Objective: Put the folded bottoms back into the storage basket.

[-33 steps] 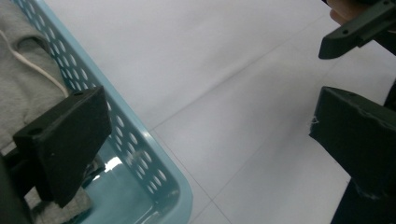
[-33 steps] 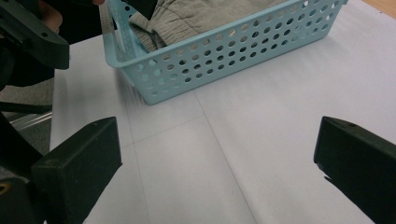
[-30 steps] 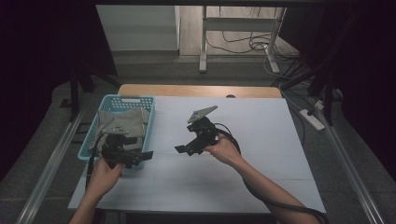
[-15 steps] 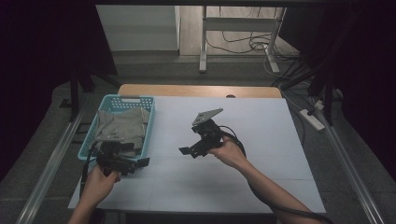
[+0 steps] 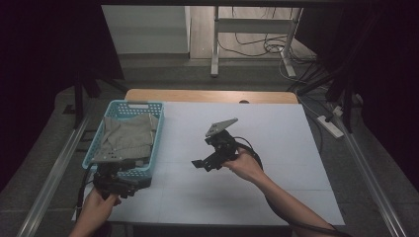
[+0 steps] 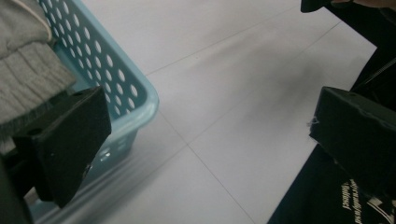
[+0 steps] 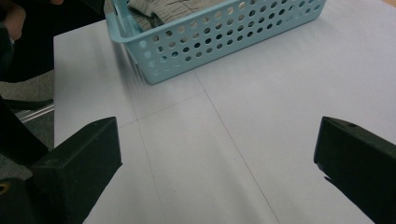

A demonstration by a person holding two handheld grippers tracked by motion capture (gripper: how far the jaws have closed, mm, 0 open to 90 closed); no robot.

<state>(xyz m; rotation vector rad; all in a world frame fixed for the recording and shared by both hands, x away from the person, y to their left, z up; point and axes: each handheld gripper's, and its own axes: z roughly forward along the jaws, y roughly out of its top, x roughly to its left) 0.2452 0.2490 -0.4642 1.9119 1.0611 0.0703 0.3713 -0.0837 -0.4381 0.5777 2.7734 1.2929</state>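
Two hand-held grippers hang over the white surface, both with jaws spread wide and gripping nothing. Nearest, at the near left edge, the left hand-held gripper sits just beside the near end of the blue basket; its own view shows the basket's corner and the grey cloth directly beside one jaw. Farther in, near the middle, the right hand-held gripper points left toward the basket, well apart from it. The folded cloth lies inside the basket, whose long axis runs near to far. Judging by this, the left hand is much nearer and better placed to reach the cloth.
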